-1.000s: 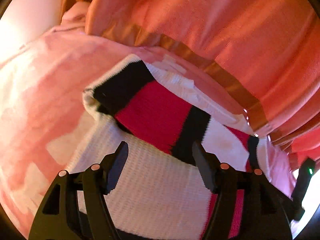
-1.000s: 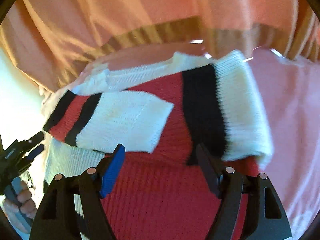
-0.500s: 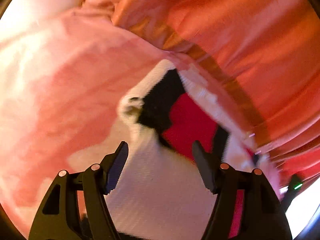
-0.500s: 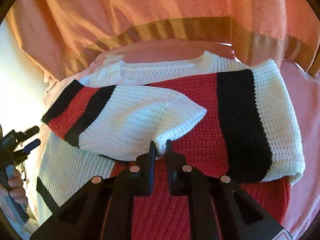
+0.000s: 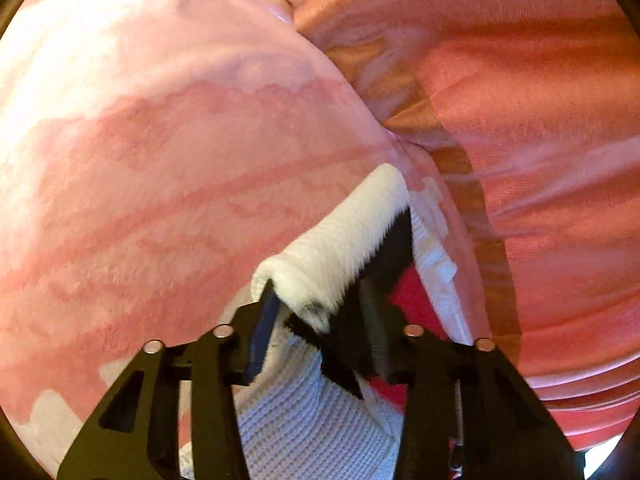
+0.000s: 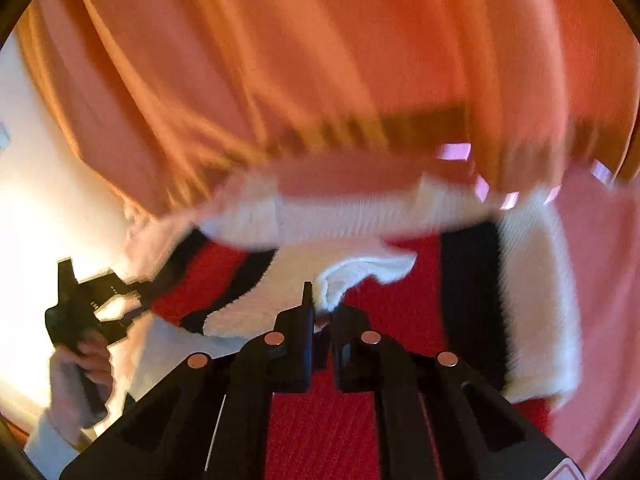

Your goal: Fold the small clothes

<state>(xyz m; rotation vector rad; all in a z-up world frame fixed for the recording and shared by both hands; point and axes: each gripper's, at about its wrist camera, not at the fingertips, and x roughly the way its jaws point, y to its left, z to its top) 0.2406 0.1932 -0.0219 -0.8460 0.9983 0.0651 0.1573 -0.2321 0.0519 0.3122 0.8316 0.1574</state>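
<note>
With one sleeve folded across the striped sweater [image 6: 400, 420], both the right gripper [image 6: 320, 316] and left gripper [image 5: 316, 312] have just been closing and now pinch knit edges; further folds remain.

The left gripper [image 5: 316, 320] rises from six o'clock, and its jaws have just been closing on a bunched fold of the knitted sweater [image 5: 344, 248], white ribbing and a black stripe pressed between the pads. More white knit lies at six o'clock, a red patch toward four. A pink patterned blanket [image 5: 160, 168] fills nine to twelve; an orange curtain [image 5: 540, 128] hangs from one to four.
</note>
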